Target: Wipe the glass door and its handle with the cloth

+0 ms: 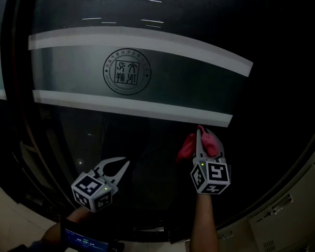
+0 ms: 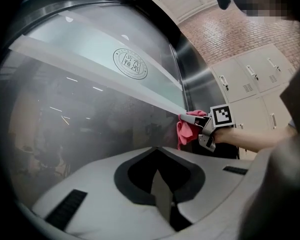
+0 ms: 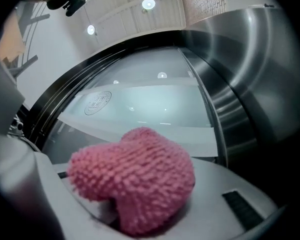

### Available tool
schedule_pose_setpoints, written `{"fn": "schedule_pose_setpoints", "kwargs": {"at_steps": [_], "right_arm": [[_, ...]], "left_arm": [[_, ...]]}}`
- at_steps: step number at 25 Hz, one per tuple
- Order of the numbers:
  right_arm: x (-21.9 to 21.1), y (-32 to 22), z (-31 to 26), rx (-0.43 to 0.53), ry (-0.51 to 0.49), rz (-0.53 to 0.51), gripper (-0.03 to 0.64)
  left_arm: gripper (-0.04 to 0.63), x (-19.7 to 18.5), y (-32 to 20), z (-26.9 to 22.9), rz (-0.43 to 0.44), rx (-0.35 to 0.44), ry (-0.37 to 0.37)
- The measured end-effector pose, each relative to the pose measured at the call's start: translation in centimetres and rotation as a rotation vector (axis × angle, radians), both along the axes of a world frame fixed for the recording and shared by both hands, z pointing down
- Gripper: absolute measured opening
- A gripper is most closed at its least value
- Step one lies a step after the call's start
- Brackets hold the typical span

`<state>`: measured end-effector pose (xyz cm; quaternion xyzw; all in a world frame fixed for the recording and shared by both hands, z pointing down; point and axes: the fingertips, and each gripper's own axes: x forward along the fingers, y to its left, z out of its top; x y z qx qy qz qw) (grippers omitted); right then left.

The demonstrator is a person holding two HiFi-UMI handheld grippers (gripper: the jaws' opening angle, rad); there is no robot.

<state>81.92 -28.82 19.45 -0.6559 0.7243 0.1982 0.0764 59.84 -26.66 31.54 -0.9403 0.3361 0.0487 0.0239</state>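
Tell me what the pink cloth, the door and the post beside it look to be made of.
The cloth is a soft, nubby pile, probably microfibre or chenille. The door is glossy glass that mirrors ceiling lights, with a matte frosted band, likely film. The post is metal, seemingly brushed steel, judging by its streaky sheen.

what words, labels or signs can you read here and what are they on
Round seal on the glass door: characters and ring lettering too small to read.
On the left hand-held gripper and right hand-held gripper: square markers only, no words.
Wrist screen: blurred, unreadable.
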Motion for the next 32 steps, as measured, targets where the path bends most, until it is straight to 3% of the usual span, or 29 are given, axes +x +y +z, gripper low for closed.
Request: {"fn": "schedule_pose_setpoints", "kwargs": {"at_steps": [5,8,11,15,22,27,32], "right_arm": [[-0.4,-0.2,0.4,0.002,-0.02,-0.004,0.049],[-3.3,0.6,0.4,0.041,-0.057,-0.037,0.049],[-10.0,1.4,0.6,0.101,-0.059,-0.133,0.049],[-22.2,1.5,1.9,0.159,-0.021,-0.293,0.049],[-41.6,-1.3,6.2,0.023,0.022,-0.554,0.049],[-49.9,-3.0,7.5,-0.064,0.04,-0.632,0.049],[-51.9,-3.7,8.2,-0.069,0.056,-0.639,0.049]], "left_arm": [[0.002,-1.4,0.3,0.4,-0.026,-0.013,-0.008],[0.002,-3.6,0.3,0.5,-0.057,-0.024,-0.01],[0.002,-7.5,-0.1,0.8,-0.107,-0.005,-0.011],[0.002,-13.8,-0.3,1.3,-0.191,0.008,-0.002],[0.002,-23.8,0.3,2.3,-0.313,0.009,-0.041],[0.002,-29.0,0.7,2.9,-0.366,-0.007,-0.037],[0.002,-29.7,0.8,2.9,-0.356,-0.014,-0.04]]}}
